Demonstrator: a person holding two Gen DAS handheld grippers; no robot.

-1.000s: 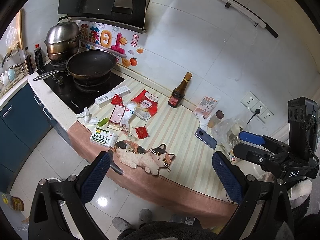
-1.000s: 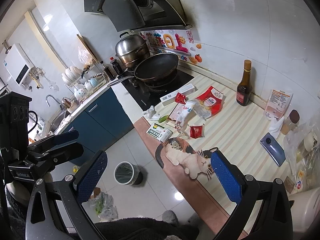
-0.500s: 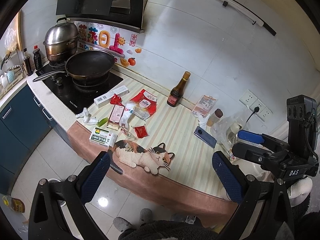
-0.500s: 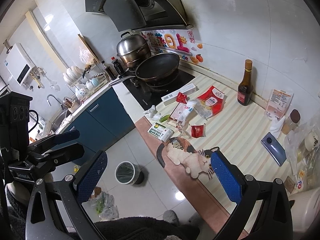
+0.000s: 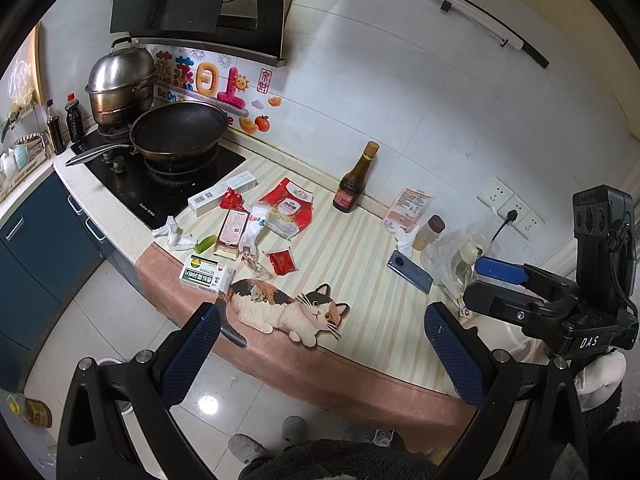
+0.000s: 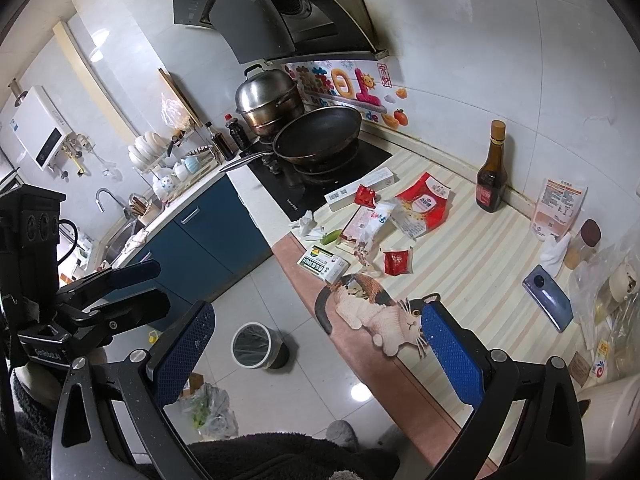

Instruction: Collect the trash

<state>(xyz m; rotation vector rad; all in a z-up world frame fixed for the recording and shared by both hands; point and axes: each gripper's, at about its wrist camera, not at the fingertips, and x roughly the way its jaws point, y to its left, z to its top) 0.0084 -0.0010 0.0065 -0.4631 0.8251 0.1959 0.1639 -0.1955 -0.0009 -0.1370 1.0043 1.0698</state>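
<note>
Barely shifted since a second ago: both views drifted slightly, with counter items a touch lower and to the right in the left wrist view; nothing on the counter displaced.

Left gripper (image 5: 320, 356) held above the floor at the counter's front edge, blue-padded fingers spread wide, nothing between them. Right gripper (image 6: 316, 354) likewise spread wide and empty, hovering over the counter edge and the tiled floor.

Trash clustered on the striped beige counter mat (image 5: 360, 248), just right of the black cooktop (image 5: 160, 184): large red-and-white plastic snack bag (image 5: 290, 210), small crumpled red wrapper (image 5: 232, 200) touching a long white cardboard box (image 5: 222, 194), pink rectangular packet (image 5: 231, 232) beside a white tube-like wrapper (image 5: 254, 226), small red sachet (image 5: 282, 261) lying apart nearer the front, green-and-white medicine box (image 5: 206, 274) at the mat's edge, crumpled white tissue (image 5: 172, 234) beside a green scrap (image 5: 205, 243).

Round grey waste bin lined with a bag (image 6: 256, 344) standing on the floor below the counter, well apart from the trash.

Also on the counter: brown glass bottle with tan cap (image 5: 354, 184) by the wall, blue phone (image 5: 410, 271), cat-shaped print (image 5: 288, 308) on the mat. Dark wok (image 5: 178, 130) and steel steamer pot (image 5: 118, 84) on the cooktop.
</note>
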